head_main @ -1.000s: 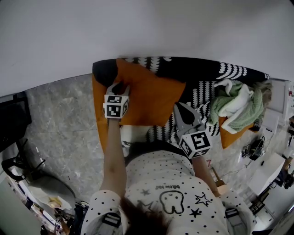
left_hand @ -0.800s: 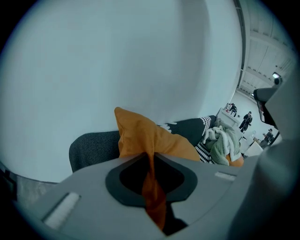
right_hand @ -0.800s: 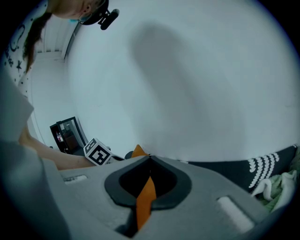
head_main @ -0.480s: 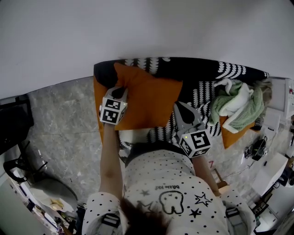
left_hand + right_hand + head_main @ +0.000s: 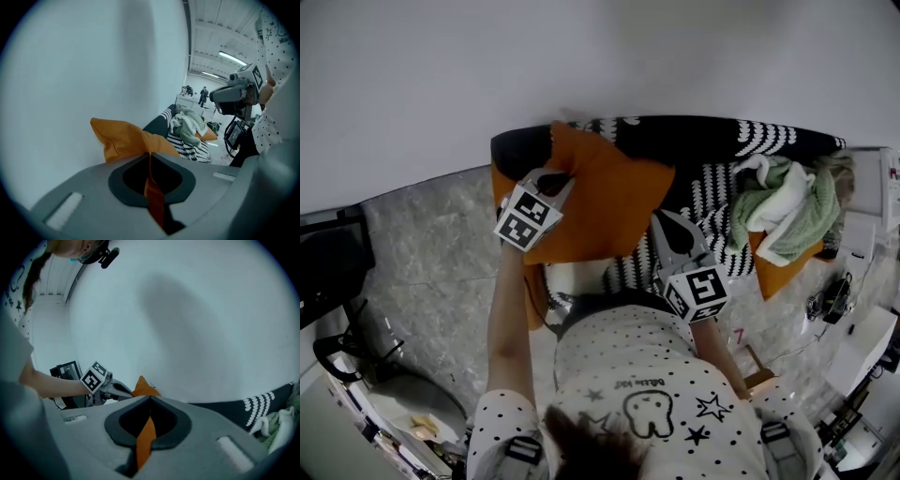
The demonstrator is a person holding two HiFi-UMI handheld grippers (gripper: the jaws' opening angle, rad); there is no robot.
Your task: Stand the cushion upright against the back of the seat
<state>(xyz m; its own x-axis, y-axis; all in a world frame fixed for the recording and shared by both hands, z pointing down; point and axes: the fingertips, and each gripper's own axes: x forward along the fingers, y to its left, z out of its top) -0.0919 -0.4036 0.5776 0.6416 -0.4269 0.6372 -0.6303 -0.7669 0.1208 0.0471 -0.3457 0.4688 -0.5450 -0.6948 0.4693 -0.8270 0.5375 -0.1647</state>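
Observation:
An orange cushion lies tilted on the seat with the black-and-white patterned cover, its far left corner raised toward the black seat back. My left gripper is shut on the cushion's left edge; its jaws have just been closing, with orange fabric pinched between them. The cushion bulges just beyond them. My right gripper is shut on the cushion's near right corner, and an orange strip runs between its jaws. The left gripper shows past it.
A pile of green and white cloth rests on a second orange cushion at the seat's right end. A white wall rises behind the seat. Grey stone floor lies to the left, with equipment at the far right.
The left gripper has closed on the cushion's edge, risen and rolled, lifting the cushion's left side toward the seat back. The right gripper has stayed put.

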